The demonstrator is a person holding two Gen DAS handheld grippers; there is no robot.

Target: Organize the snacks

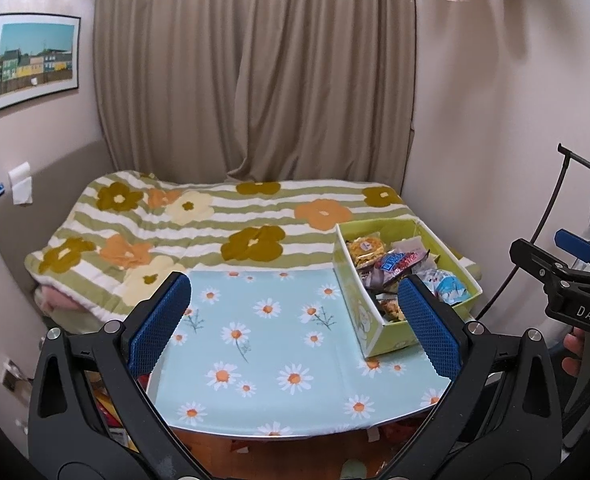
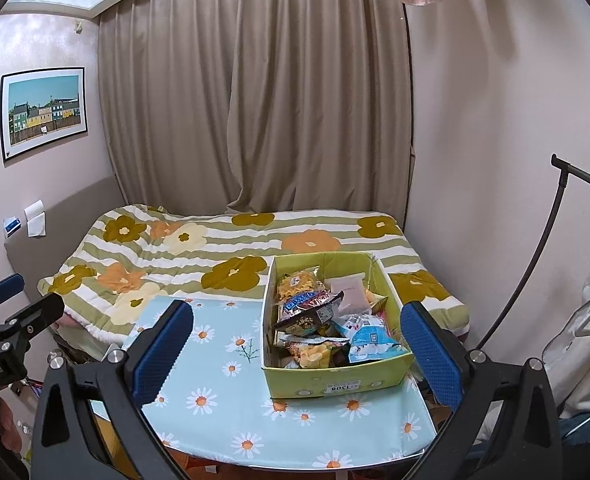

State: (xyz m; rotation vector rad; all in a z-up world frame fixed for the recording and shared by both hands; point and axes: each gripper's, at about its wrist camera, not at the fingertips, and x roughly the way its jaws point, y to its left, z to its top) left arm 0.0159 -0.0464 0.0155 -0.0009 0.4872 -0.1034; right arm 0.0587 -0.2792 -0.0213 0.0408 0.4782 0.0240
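Low in each frame, the left gripper and right gripper are spread wide, grasping nothing, above the daisy tablecloth. The green snack box sits centre-right; only the right wrist view shows its label. The left view shows fingers lower right. Beyond, the flowered quilt.

Surface: smooth cloth or vinyl cover, pale blue daisy print, slight sheen.
Box: matt yellow-green cardboard with a white paper label.
Snack packets: glossy crinkled plastic film.
Right claw: matt black plastic, blue textured rubbery pads, shiny metal bolts.
Bed quilt: soft matt fabric.
Curtain: matt woven cloth.
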